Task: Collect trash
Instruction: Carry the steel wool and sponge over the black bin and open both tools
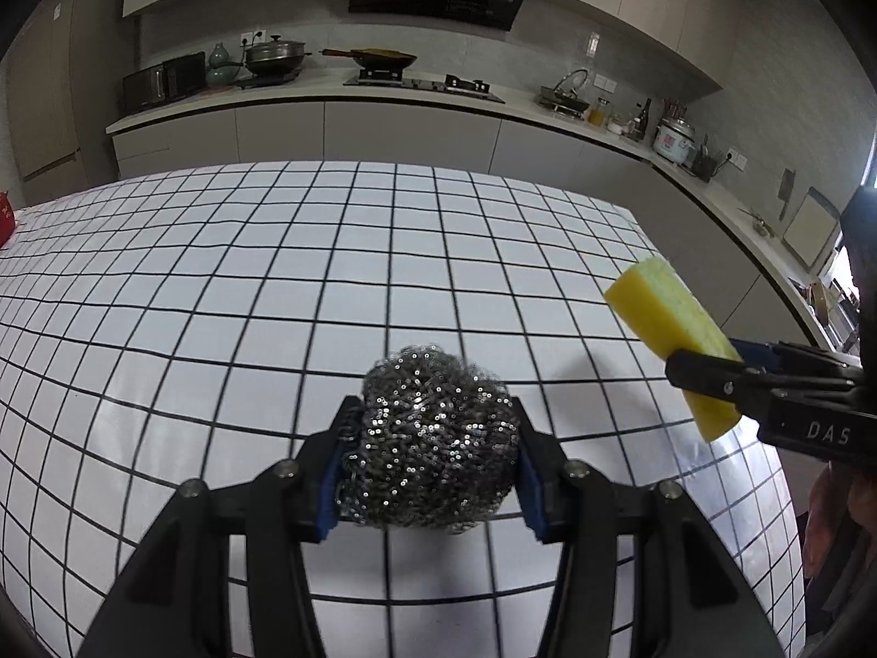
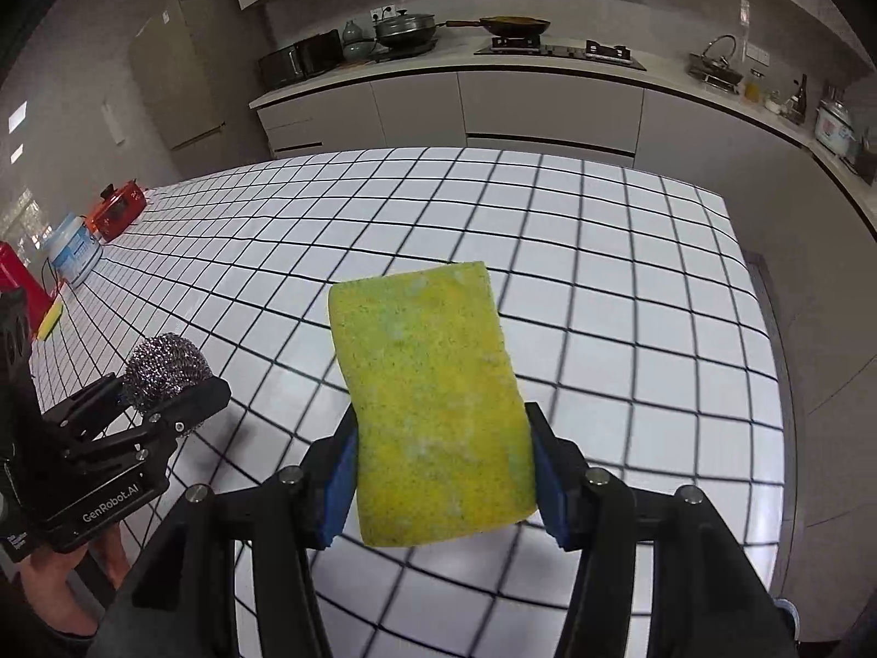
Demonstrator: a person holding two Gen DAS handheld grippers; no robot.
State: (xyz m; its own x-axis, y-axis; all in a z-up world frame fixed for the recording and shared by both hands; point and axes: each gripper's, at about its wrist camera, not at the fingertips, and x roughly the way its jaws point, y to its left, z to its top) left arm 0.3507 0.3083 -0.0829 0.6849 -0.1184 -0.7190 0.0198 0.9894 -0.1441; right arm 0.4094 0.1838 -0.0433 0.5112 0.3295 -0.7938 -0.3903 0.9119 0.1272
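My left gripper [image 1: 433,460] is shut on a ball of steel wool [image 1: 433,438], its blue pads pressing both sides, held above the grid-patterned table [image 1: 274,285]. The same ball of steel wool [image 2: 167,364] and left gripper [image 2: 164,400] show at the left of the right wrist view. My right gripper [image 2: 441,471] is shut on a yellow sponge [image 2: 433,406] with a greenish face, lifted over the table [image 2: 630,285]. In the left wrist view the sponge [image 1: 674,340] sticks out of the right gripper [image 1: 707,378] at the right edge.
At the table's far left stand a red box [image 2: 118,208], a blue-and-white tub [image 2: 74,252], a red object [image 2: 19,279] and another yellow sponge [image 2: 50,321]. A kitchen counter [image 1: 329,90] with pots and a stove runs behind. The table edge [image 2: 762,329] drops to floor on the right.
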